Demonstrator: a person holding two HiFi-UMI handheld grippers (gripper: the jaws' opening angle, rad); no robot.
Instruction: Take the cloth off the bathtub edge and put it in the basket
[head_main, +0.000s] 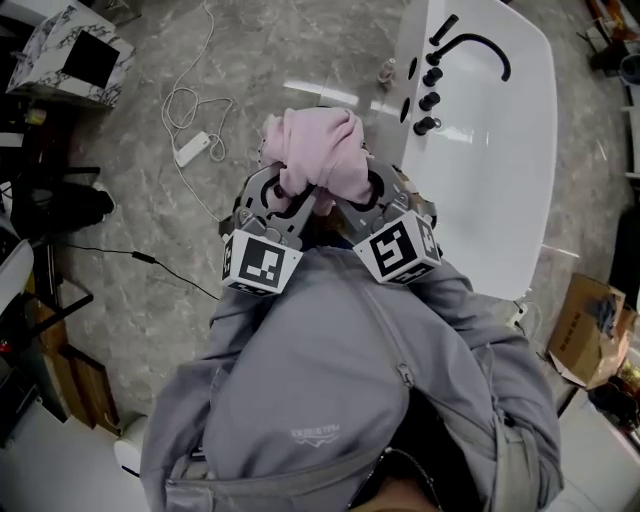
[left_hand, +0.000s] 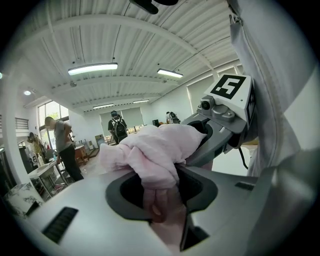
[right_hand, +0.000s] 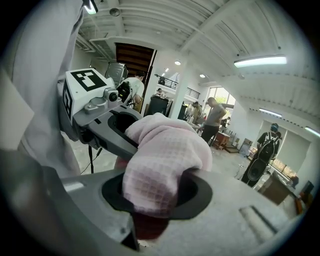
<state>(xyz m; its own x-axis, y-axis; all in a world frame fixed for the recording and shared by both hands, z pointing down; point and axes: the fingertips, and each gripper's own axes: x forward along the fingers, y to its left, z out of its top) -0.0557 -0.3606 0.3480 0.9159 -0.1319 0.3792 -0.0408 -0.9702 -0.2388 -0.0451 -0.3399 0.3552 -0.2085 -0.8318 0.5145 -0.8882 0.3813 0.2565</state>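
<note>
Cloth (head_main: 318, 150) in left claw (head_main: 293, 192), right claw (head_main: 346, 194)

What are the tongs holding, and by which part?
The pink cloth: left tongs and right tongs each pinch a bunched fold, side by side.

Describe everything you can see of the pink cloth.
The pink cloth looks like soft, waffle-textured fabric and is bunched into a crumpled bundle. It is held in the air in front of the person, clamped by the fingers of both the left gripper and the right gripper. It is off the white bathtub, to its left in the head view, above the grey floor.
</note>
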